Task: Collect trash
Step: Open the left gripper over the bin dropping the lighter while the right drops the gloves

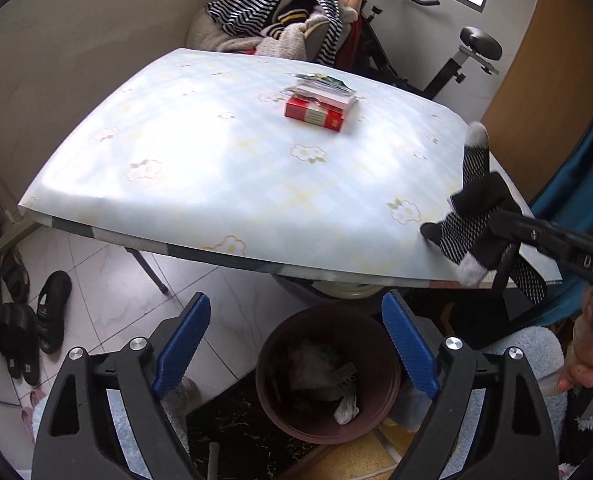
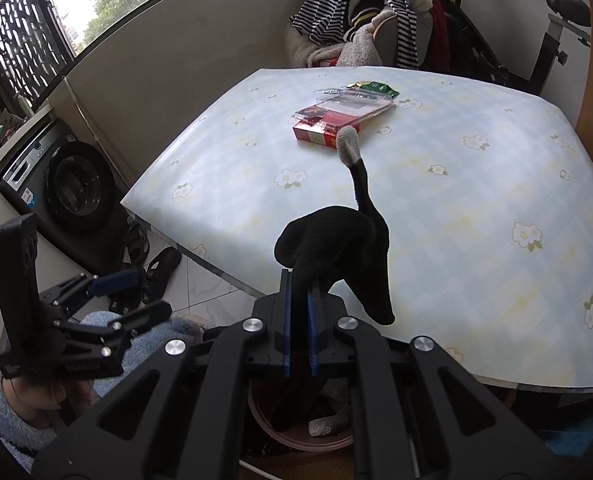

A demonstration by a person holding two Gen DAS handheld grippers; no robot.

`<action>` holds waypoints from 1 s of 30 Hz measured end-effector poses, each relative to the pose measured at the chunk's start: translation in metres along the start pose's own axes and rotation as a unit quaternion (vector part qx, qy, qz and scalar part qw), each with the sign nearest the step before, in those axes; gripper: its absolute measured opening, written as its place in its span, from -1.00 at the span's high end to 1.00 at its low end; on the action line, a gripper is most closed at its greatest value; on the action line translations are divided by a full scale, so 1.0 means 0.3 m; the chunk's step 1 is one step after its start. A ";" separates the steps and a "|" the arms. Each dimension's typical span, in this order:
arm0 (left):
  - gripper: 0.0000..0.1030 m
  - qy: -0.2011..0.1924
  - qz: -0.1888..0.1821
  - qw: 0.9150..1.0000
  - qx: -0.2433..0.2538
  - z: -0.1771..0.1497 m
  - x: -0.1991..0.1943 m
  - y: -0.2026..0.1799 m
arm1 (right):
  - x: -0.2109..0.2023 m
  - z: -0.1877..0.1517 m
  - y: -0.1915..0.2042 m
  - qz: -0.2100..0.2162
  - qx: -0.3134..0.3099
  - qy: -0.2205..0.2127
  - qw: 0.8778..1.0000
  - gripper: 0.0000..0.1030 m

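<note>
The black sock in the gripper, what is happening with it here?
A person is clearing trash. The right gripper is shut on a black sock with grey toe, holding it above the brown round bin. The left gripper is open and empty. A red box and wrappers remain on the floral table.

Each black claw [image 1: 296, 344] has 2 blue ribbed pads [image 1: 182, 346], silver screws, fluffy light-blue sleeves.

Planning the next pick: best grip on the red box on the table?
Take the red box across its short width at the near end, coming from above: it lies flat, and a clear plastic pack overlaps its far end. Left gripper is open.
</note>
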State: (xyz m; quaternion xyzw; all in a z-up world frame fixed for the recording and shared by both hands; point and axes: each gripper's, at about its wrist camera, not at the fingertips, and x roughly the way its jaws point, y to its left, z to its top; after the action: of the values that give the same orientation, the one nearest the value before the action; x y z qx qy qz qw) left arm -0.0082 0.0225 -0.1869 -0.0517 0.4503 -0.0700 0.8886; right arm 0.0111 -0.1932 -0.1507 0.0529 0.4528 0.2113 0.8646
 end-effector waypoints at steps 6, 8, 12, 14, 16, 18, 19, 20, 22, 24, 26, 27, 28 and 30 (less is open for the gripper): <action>-0.74 -0.016 0.033 0.999 -0.035 0.029 -0.040 0.106 | 0.056 -0.052 0.060 0.014 -0.030 0.040 0.999 0.79; -0.75 -0.019 0.041 0.998 -0.045 0.036 -0.049 0.138 | 0.079 -0.076 0.084 0.017 -0.038 0.061 0.997 0.79; -0.75 -0.025 0.053 0.996 -0.066 0.043 -0.063 0.193 | 0.117 -0.131 0.132 0.025 -0.061 0.099 0.993 0.79; -0.76 -0.026 0.056 0.995 -0.072 0.044 -0.068 0.211 | 0.138 -0.157 0.148 0.031 -0.069 0.121 0.990 0.79; -0.76 -0.027 0.057 0.995 -0.077 0.046 -0.069 0.222 | 0.158 -0.187 0.165 0.039 -0.075 0.141 0.986 0.79; -0.76 -0.028 0.057 0.995 -0.078 0.046 -0.071 0.226 | 0.172 -0.211 0.181 0.049 -0.080 0.160 0.983 0.79; -0.76 -0.028 0.057 0.995 -0.078 0.046 -0.069 0.225 | 0.179 -0.222 0.190 0.053 -0.083 0.168 0.981 0.79; -0.76 -0.028 0.057 0.995 -0.078 0.046 -0.069 0.226 | 0.186 -0.230 0.196 0.058 -0.084 0.176 0.979 0.79; -0.76 -0.028 0.056 0.995 -0.077 0.044 -0.070 0.224 | 0.200 -0.240 0.201 0.071 -0.080 0.190 0.976 0.79; -0.76 -0.029 0.056 0.995 -0.076 0.043 -0.069 0.218 | 0.212 -0.247 0.198 0.076 -0.075 0.199 0.974 0.79; -0.76 -0.029 0.056 0.995 -0.077 0.042 -0.069 0.220 | 0.223 -0.253 0.189 0.069 -0.070 0.203 0.974 0.79; -0.76 -0.029 0.055 0.995 -0.077 0.043 -0.069 0.220 | 0.230 -0.255 0.183 0.063 -0.068 0.206 0.974 0.79; -0.76 -0.028 0.055 0.995 -0.077 0.042 -0.069 0.221 | 0.240 -0.254 0.175 0.059 -0.066 0.209 0.974 0.79; -0.76 -0.027 0.055 0.995 -0.078 0.040 -0.068 0.219 | 0.252 -0.260 0.165 0.050 -0.064 0.214 0.973 0.79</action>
State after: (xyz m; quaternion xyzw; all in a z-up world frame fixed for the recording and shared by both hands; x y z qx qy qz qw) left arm -0.0054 0.0912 -0.1738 -0.0974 0.4320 0.0159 0.8965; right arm -0.0296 -0.1249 -0.2397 -0.0266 0.6095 0.2892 0.7377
